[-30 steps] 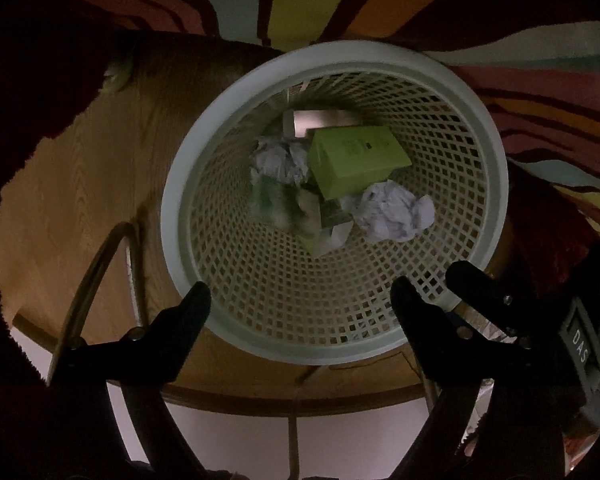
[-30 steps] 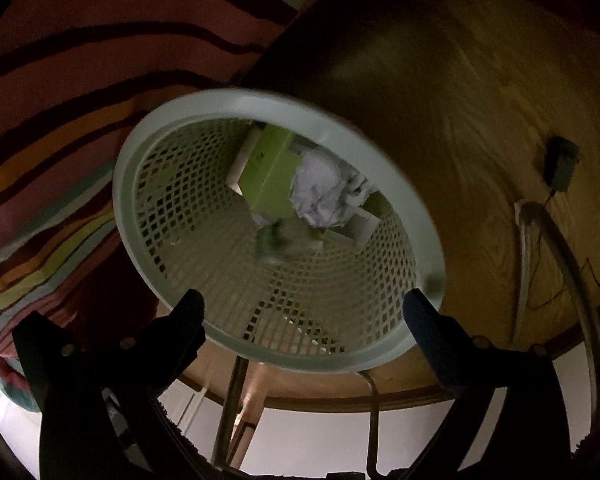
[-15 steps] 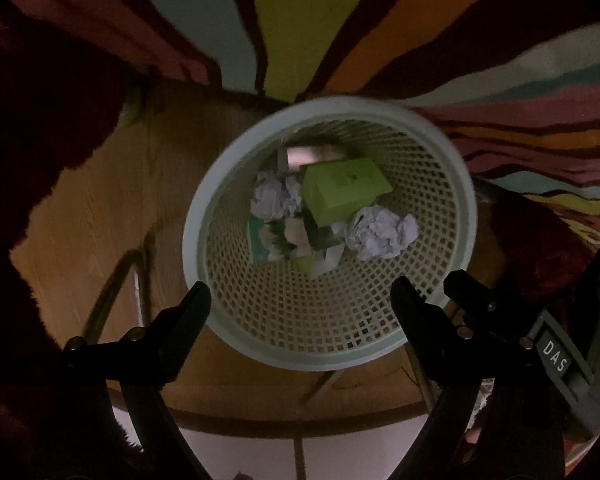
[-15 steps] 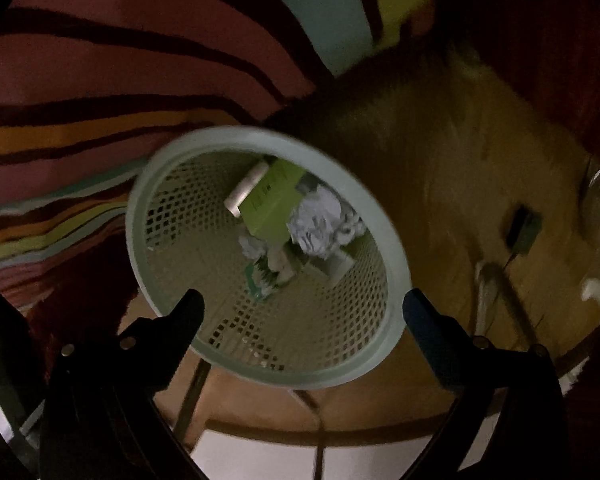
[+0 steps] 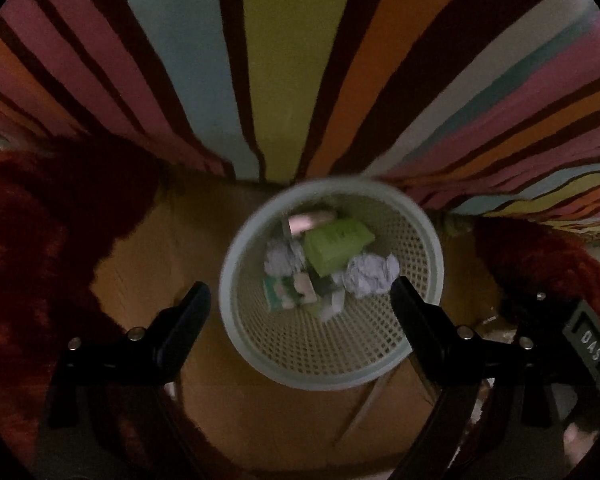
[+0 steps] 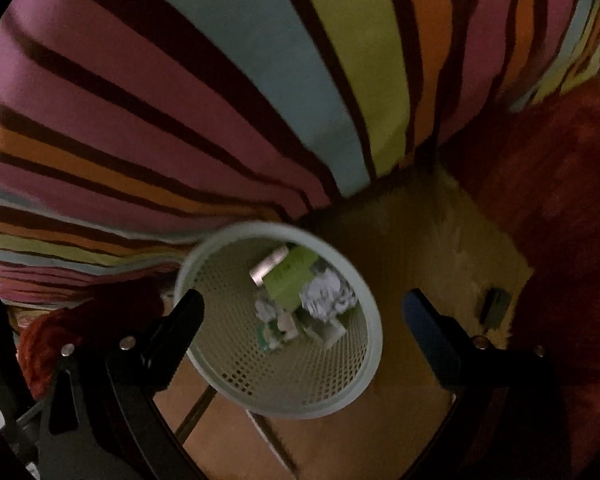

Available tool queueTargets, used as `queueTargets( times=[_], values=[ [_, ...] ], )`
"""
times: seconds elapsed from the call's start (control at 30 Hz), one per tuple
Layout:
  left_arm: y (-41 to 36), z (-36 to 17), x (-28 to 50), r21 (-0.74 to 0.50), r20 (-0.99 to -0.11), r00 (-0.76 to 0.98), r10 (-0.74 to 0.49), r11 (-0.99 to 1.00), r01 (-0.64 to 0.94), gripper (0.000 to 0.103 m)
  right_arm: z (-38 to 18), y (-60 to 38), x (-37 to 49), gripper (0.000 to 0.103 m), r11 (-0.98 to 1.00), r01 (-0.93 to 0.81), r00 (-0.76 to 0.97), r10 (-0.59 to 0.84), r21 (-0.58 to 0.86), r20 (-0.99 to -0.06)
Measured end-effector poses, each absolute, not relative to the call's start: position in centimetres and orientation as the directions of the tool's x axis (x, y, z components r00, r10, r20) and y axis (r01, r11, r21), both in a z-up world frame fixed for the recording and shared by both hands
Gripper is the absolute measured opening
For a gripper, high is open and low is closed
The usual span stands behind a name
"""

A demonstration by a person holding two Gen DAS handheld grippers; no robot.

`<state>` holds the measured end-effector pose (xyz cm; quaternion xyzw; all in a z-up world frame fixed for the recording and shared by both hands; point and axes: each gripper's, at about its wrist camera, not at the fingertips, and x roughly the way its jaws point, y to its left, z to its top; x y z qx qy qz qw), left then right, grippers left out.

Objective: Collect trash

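Both the left gripper [image 5: 300, 300] and right gripper [image 6: 300, 306] hang spread and empty over the basket [image 5: 236, 264] on the floor's edge by the striped rug [image 5: 276, 60], crumpled paper [image 5: 370, 274] and green box [image 5: 334, 246] already inside, so best sweep the floor for strays.

- Dim light throughout.
- A wooden floor [image 5: 148, 264] shows warm brown.
- A striped cover [image 6: 204, 92] in pink, teal, yellow and orange hangs above it, possibly a bedspread.
- A shaggy red rug [image 5: 32, 248] borders the wood.
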<state>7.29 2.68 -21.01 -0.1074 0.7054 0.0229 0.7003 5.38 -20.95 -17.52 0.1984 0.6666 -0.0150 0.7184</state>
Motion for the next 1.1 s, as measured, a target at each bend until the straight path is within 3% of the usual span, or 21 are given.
queueTargets(
  times=[0.43,0.77,1.1],
  values=[
    [2.4,-13.3,6.9,-0.051,-0.958,0.287,-0.027,0.996,-0.076,0.089,-10.5,-20.7,4.9,0.095,0.966,0.146,0.337,0.155,0.214,-0.929],
    [1.9,-6.4,5.3,0.016,-0.853,0.521,0.022,1.0,-0.016,0.089,-5.2,-19.5,3.6,0.095,0.991,0.026,0.529,0.1,0.135,-0.842],
    [1.1,-0.6,4.0,0.015,-0.764,0.645,0.016,1.0,-0.006,0.089,-0.3,-18.6,1.9,0.095,0.993,-0.023,0.651,0.102,0.114,-0.752]
  ],
)
